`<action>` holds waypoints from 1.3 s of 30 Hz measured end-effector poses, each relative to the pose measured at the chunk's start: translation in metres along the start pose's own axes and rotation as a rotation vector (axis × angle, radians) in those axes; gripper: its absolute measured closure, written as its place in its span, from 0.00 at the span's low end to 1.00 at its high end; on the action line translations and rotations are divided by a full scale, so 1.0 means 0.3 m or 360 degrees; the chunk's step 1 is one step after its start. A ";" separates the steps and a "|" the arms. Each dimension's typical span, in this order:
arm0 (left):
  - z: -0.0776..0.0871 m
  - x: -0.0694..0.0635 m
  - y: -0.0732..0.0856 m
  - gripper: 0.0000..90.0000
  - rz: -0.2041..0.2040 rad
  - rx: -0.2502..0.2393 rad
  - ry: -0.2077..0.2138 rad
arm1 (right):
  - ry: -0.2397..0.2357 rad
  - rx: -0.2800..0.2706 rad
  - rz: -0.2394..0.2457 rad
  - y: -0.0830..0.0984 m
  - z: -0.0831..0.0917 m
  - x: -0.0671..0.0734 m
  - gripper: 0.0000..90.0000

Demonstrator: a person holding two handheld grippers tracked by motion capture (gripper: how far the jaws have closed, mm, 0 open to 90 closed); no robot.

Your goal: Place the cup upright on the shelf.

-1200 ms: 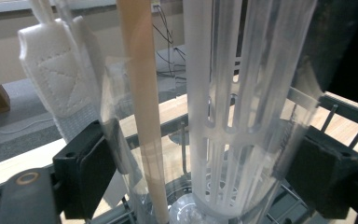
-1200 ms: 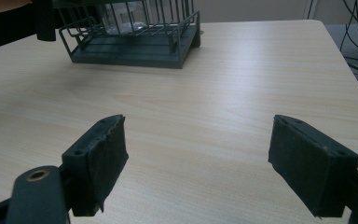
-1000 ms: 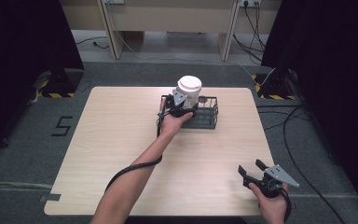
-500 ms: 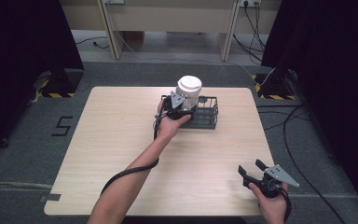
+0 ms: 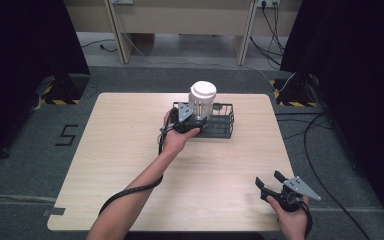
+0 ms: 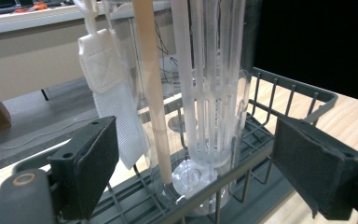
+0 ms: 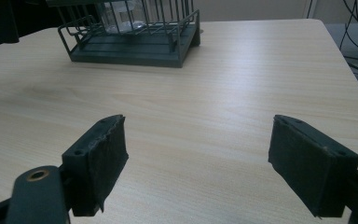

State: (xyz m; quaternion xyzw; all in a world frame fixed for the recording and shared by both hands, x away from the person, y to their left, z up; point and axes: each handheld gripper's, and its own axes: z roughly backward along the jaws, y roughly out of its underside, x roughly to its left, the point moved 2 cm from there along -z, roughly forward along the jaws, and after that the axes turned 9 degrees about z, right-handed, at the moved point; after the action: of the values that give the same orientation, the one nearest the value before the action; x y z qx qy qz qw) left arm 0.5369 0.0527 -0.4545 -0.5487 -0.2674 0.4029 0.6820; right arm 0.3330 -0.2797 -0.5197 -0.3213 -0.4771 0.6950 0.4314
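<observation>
On the left, the left hand-held gripper [image 5: 192,119] is held at the wire basket [image 5: 224,131] on the desk [image 5: 130,145], its jaws spread wide on either side of the clear bottle [image 6: 214,93] and not touching it. The bottle stands upright in the basket's left end — white-lidded, with a fabric strap [image 6: 109,88] hanging beside it. It is judged light, rigid and slippery, so the lower body is best gripped squarely. At the right, the right hand-held gripper [image 5: 275,189] is held open near the desk's front edge — well apart.

Clear bottle [image 5: 202,104], white lid, white strap; dark green wire basket [image 5: 221,125]; pale woodgrain surface [image 5: 130,145]; black tongs pads.
</observation>
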 end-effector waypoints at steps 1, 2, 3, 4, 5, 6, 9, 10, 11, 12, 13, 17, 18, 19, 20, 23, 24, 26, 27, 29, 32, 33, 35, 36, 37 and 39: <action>0.007 0.001 0.000 0.16 0.0004 -0.0001 0.0001 | 0.0000 0.0000 0.0000 0.000 0.000 0.000 0.22; 0.015 0.002 0.001 0.16 0.0003 0.0000 0.0004 | 0.0000 0.0002 -0.0002 0.000 0.000 0.001 0.22; 0.023 0.003 0.002 0.16 0.0003 0.0001 0.0006 | 0.0001 0.0003 0.0001 0.000 0.000 0.001 0.22; 0.029 0.004 0.003 0.16 0.0000 0.0001 0.0006 | 0.0001 0.0003 0.0001 0.000 0.000 0.001 0.22; 0.039 0.005 0.003 0.16 -0.0004 0.0000 0.0006 | 0.0002 0.0003 0.0001 0.000 0.000 0.001 0.22; 0.046 0.006 0.004 0.16 -0.0004 -0.0003 0.0009 | 0.0004 0.0001 0.0011 0.000 0.000 -0.001 0.22; 0.069 0.010 0.007 0.16 -0.0013 -0.0003 0.0016 | 0.0004 0.0003 0.0003 0.000 0.000 0.000 0.22; 0.076 0.011 0.010 0.16 -0.0009 -0.0002 0.0020 | 0.0004 0.0003 0.0004 0.000 0.000 0.000 0.22; 0.084 0.011 0.013 0.16 -0.0007 -0.0002 0.0023 | 0.0006 0.0003 0.0007 0.000 0.000 0.000 0.22; 0.089 0.012 0.015 0.16 -0.0010 -0.0002 0.0024 | 0.0008 0.0003 0.0011 0.000 0.000 -0.001 0.22; 0.099 0.014 0.018 0.16 -0.0011 -0.0005 0.0024 | 0.0009 0.0002 0.0013 0.000 0.000 -0.001 0.22; 0.132 0.019 0.027 0.16 -0.0018 -0.0010 0.0028 | 0.0010 0.0002 0.0013 0.000 0.000 -0.001 0.22; 0.140 0.020 0.028 0.16 -0.0020 -0.0011 0.0031 | 0.0010 0.0002 0.0014 0.000 0.000 -0.001 0.22; 0.149 0.021 0.030 0.16 -0.0025 -0.0011 0.0035 | 0.0011 0.0002 0.0014 0.000 0.000 -0.001 0.22; 0.157 0.021 0.031 0.16 -0.0025 -0.0016 0.0038 | 0.0012 0.0002 0.0014 0.000 0.000 -0.001 0.22; 0.184 0.026 0.036 0.16 -0.0034 -0.0018 0.0042 | 0.0012 0.0002 0.0015 0.000 0.000 -0.001 0.22; 0.193 0.028 0.039 0.16 -0.0037 -0.0018 0.0042 | 0.0013 0.0002 0.0016 0.000 0.000 -0.001 0.22; 0.211 0.032 0.045 0.16 -0.0038 -0.0021 0.0042 | 0.0014 0.0002 0.0017 0.000 0.000 0.000 0.22; 0.220 0.035 0.048 0.16 -0.0041 -0.0021 0.0041 | 0.0014 0.0002 0.0018 0.000 0.000 0.000 0.22; 0.238 0.040 0.054 0.16 -0.0041 -0.0026 0.0039 | 0.0014 0.0003 0.0018 0.000 0.000 0.000 0.22; 0.266 0.049 0.063 0.16 -0.0041 -0.0028 0.0035 | 0.0011 0.0005 0.0008 0.000 0.000 0.002 0.22; 0.272 0.052 0.064 0.16 -0.0043 -0.0028 0.0035 | 0.0011 0.0005 0.0008 0.000 0.000 0.002 0.22; 0.285 0.056 0.068 0.16 -0.0037 -0.0032 0.0032 | 0.0012 0.0006 0.0009 0.000 -0.001 0.002 0.22; 0.296 0.060 0.071 0.16 -0.0041 -0.0031 0.0031 | 0.0012 0.0009 0.0009 0.000 -0.001 0.002 0.22; 0.301 0.061 0.073 0.16 -0.0039 -0.0034 0.0032 | 0.0012 0.0009 0.0009 0.000 -0.001 0.002 0.22; 0.322 0.067 0.080 0.16 -0.0041 -0.0035 0.0032 | 0.0013 0.0009 0.0009 0.000 0.000 0.002 0.22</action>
State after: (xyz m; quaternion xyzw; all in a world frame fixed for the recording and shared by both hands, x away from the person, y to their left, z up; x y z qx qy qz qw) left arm 0.4636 0.1227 -0.4546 -0.5567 -0.2719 0.3856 0.6837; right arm 0.3328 -0.2790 -0.5196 -0.3242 -0.4724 0.6963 0.4323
